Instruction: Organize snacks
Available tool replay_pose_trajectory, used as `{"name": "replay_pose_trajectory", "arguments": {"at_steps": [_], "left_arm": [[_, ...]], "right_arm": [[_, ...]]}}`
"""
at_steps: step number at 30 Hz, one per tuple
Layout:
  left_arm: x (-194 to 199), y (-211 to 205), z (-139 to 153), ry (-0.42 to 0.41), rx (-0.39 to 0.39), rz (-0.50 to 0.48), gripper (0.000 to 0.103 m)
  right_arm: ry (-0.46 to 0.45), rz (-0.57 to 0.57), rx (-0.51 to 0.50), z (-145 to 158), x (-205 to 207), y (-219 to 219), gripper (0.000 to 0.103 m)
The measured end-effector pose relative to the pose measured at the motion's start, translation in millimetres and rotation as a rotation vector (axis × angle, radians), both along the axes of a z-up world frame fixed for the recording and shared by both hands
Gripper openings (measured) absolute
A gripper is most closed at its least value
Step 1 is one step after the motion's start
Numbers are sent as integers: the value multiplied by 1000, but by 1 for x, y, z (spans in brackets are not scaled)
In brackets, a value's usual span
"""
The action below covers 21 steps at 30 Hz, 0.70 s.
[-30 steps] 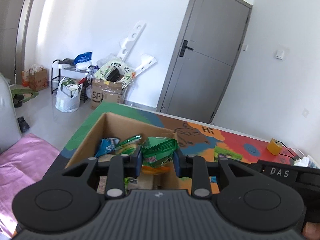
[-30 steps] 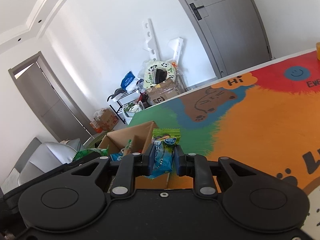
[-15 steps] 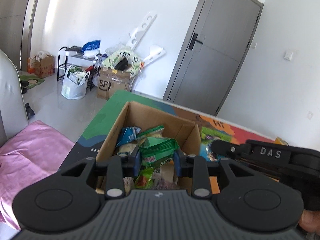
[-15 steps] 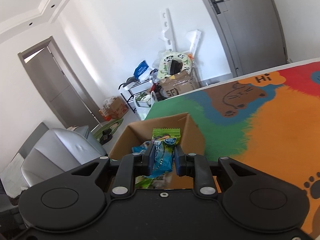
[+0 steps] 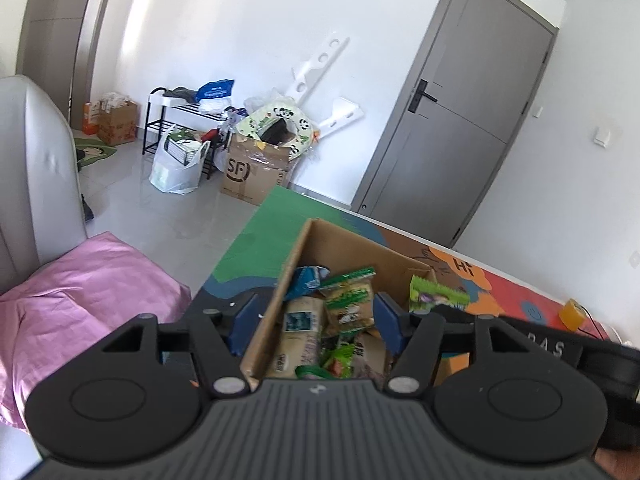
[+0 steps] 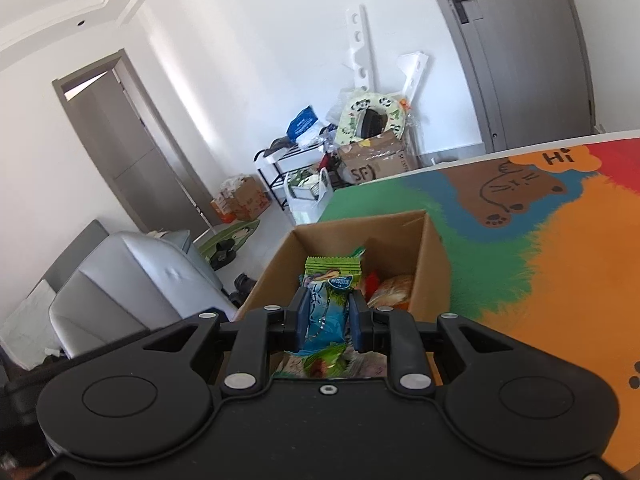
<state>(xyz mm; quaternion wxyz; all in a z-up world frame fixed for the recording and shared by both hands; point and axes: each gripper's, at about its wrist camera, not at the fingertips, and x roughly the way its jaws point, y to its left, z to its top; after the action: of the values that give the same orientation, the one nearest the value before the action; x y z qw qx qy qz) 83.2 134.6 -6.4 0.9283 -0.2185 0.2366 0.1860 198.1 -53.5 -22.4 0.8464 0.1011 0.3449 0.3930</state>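
Hovering over the cardboard box [image 5: 352, 252], the left gripper [image 5: 316, 320] has just been opening; nothing is between its jaws, and the loose packets [image 5: 348, 304] lie directly beneath. The right gripper [image 6: 329, 316] clamps a green-and-blue snack packet [image 6: 330, 292], long axis pointing forward, over the box's open mouth just ahead and below.

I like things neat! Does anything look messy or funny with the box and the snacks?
A little. The snack packets lie jumbled at all angles in the cardboard box. The open left gripper straddles the box's side wall, one finger outside. The right gripper holds a green-and-blue packet above it.
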Motion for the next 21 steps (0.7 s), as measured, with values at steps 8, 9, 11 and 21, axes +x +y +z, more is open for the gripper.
{"name": "replay_pose_trajectory", "arguments": {"at_steps": [8,9,11,21], "left_arm": [[-11,3,-1,-10,-4,25,80],[-11,1,-1,-11,-7,25,81],[-12,-2,-2,-14,-12,17,83],[-10,-30,-6,-3,8,-43,90]], "right_arm": [[-3,-31,-5,7,-11,-13,37],[-3,-39,-5,7,-12,-17,37],[-13,-55,-12,7,-14,-25,39],[-23,-141,-26,6,-27,-72,52]]}}
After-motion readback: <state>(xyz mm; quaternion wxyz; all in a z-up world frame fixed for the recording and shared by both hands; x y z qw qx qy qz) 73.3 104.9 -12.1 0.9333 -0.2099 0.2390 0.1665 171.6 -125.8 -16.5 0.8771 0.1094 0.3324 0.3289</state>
